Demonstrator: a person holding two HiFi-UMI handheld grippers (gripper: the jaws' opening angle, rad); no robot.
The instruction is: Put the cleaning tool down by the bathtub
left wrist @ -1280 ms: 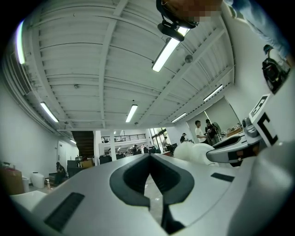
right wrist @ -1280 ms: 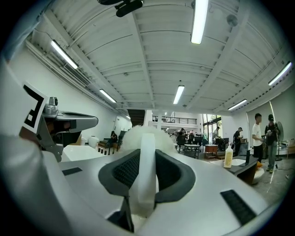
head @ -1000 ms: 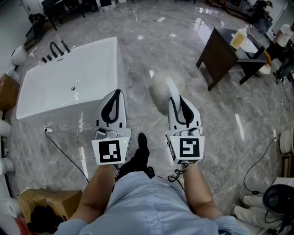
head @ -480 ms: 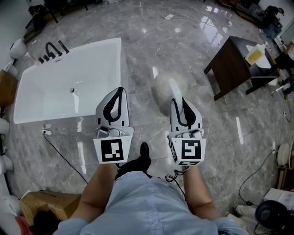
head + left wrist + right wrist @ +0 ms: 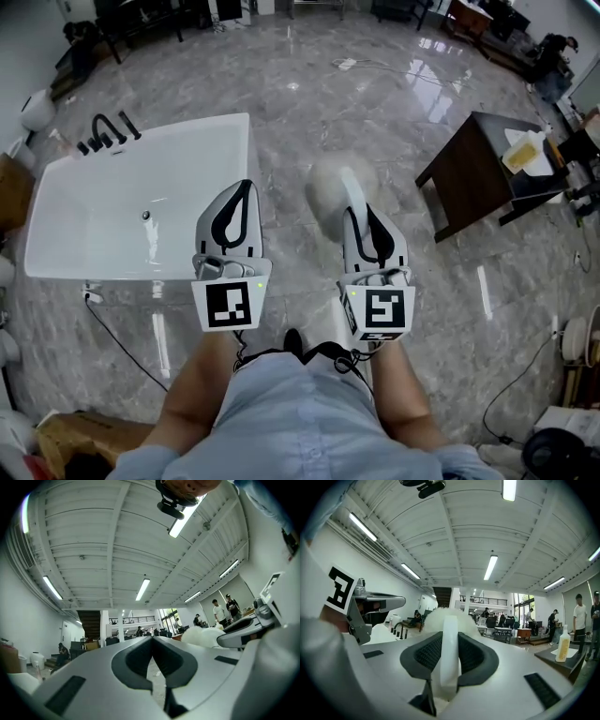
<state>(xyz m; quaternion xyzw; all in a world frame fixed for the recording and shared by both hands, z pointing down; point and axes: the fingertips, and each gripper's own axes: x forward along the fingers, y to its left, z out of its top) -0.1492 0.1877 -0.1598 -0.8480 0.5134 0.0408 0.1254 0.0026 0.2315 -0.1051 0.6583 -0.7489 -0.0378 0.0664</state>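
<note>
Open lab hall: bathtub (image 5: 141, 206) on marble floor (image 5: 309, 84), strip lights (image 5: 491, 567), distant desks (image 5: 502, 631).

Person wearing a pale blue short-sleeved shirt (image 5: 300, 417), working two white grippers

The left gripper (image 5: 241, 187) and right gripper (image 5: 361, 212) are showing smooth white shells tapering around black-padded jaws. Each is carrying a cube (image 5: 231, 306) with a black-and-white square marker and a tiny green light. Thin black cables (image 5: 321, 353) are trailing over the shirt.

No text, label or number is readable.
</note>
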